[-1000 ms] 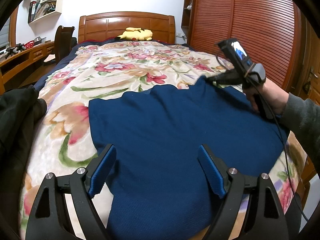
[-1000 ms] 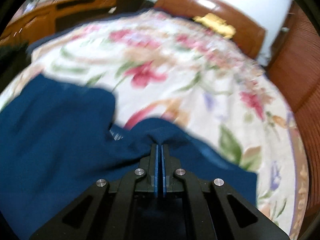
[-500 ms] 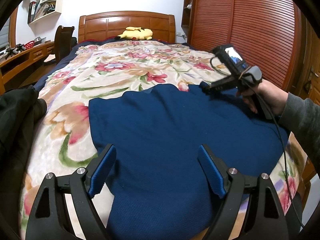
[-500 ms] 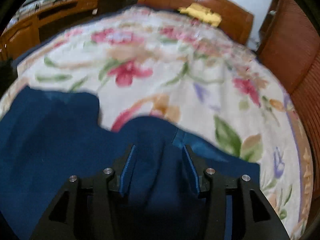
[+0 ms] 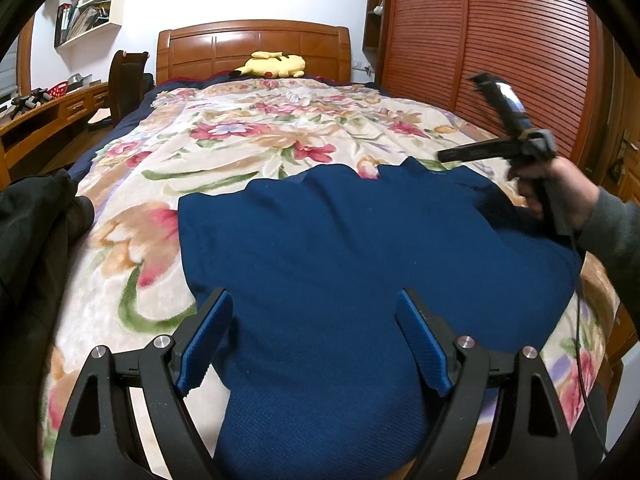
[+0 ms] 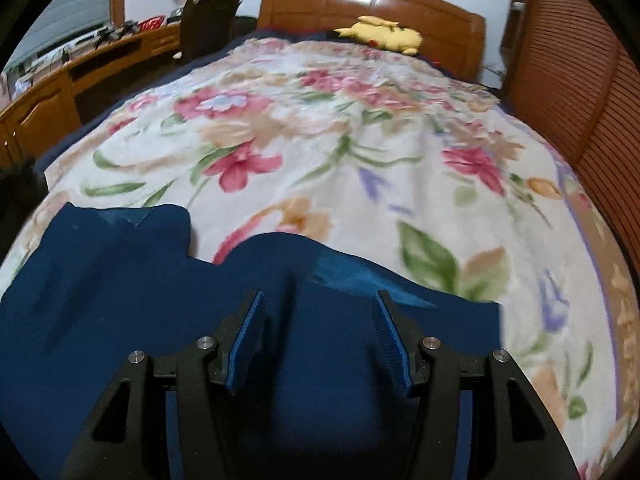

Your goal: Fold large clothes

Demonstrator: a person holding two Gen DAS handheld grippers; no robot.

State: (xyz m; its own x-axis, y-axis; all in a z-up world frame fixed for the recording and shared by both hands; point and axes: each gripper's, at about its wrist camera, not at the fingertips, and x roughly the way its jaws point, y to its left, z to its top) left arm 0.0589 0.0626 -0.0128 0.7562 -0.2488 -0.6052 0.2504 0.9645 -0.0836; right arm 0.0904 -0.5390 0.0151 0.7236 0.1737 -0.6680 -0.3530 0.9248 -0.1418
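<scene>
**Blue garment lies flat, both grippers free**

Nearest, the left gripper (image 5: 312, 340) hovers wide open, empty, above the blue garment (image 5: 340, 248) — spread on the floral bedspread (image 5: 248, 136), long axis running away. Beyond, the right gripper (image 6: 318, 338), jaws just opened, holds nothing — nearer the far edge.

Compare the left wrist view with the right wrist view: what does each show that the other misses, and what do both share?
Only the left wrist view shows the person's hand holding the right tongs from outside, above the far edge of the blue garment, a dark garment at the bed's left edge, and the left tongs open over the blue cloth. Only the right wrist view shows the right tongs from behind, open, with the cloth between them, and a window. Both show the floral blanket, yellow plush toy and wooden headboard.
</scene>
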